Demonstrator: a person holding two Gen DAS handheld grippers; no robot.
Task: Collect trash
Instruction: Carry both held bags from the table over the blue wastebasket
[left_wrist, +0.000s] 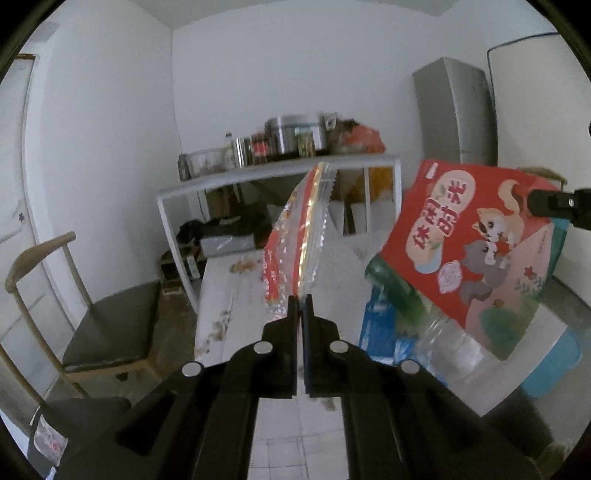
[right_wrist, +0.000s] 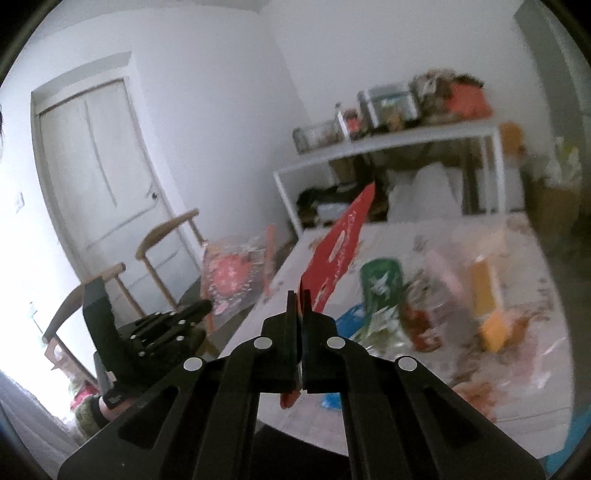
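Red cat-printed packet (right_wrist: 338, 254) juts forward, clamped in the right gripper (right_wrist: 299, 295); the left gripper (left_wrist: 301, 301) pinches a clear wrapper (left_wrist: 295, 236) (both raised off the desk (right_wrist: 406, 387)).

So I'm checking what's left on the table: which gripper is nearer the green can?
Right. The right gripper, shut on the red cat packet, hangs just left of the green can. The left gripper, pinching a clear wrapper, is off the table edge.

Table's (right_wrist: 424, 229) right half crowded with litter (right_wrist: 424, 314); its left strip (left_wrist: 221, 295) lies bare.
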